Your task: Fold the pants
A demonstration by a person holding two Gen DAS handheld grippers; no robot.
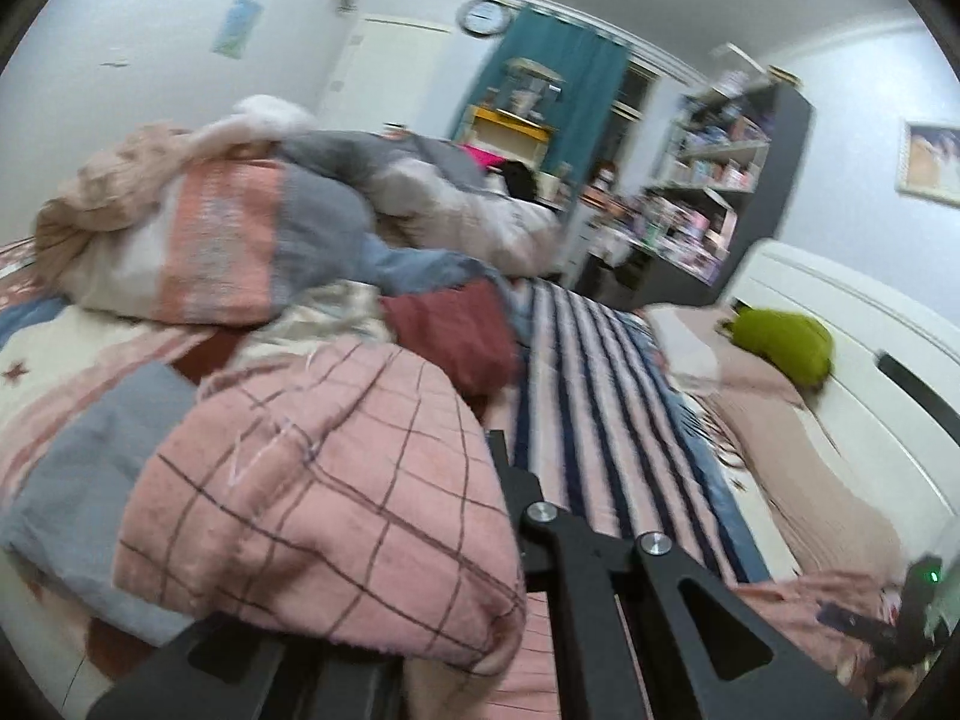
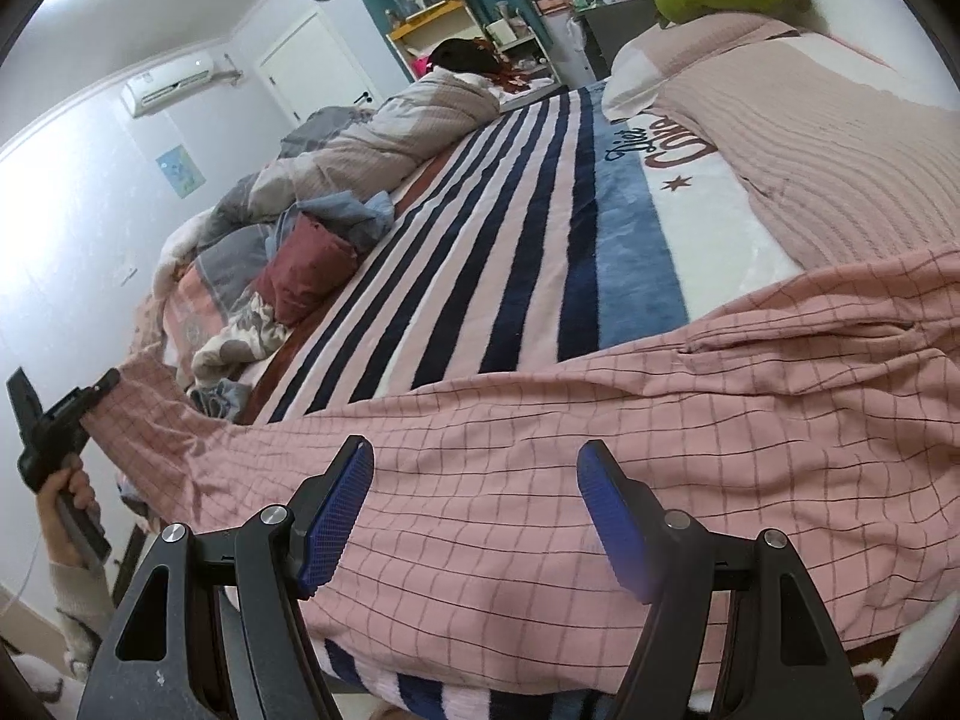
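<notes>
- The pink cotton pants with a thin dark check [image 2: 540,450] lie stretched across the near edge of the bed, over the striped plush blanket in navy, pink and white [image 2: 480,228]; one end, it seems the leg cuffs, is lifted off the bed at the far left.
- The left gripper [image 2: 99,387] is clamped on that lifted end, with cloth bunched against its fingers in its own view; the right gripper [image 2: 474,516] hangs just above the middle of the pants with its blue-padded fingers [image 2: 336,516] wide apart, holding nothing.
- I judge the fabric to be light, soft and limp; it will sag and wrinkle, not keep a shape, and it may drag on the plush blanket.
- A good hold is a hem or the waistband, where the layers are thicker; pinching both layers together should keep the legs aligned.
- The waist end, at the right, looks free.
</notes>
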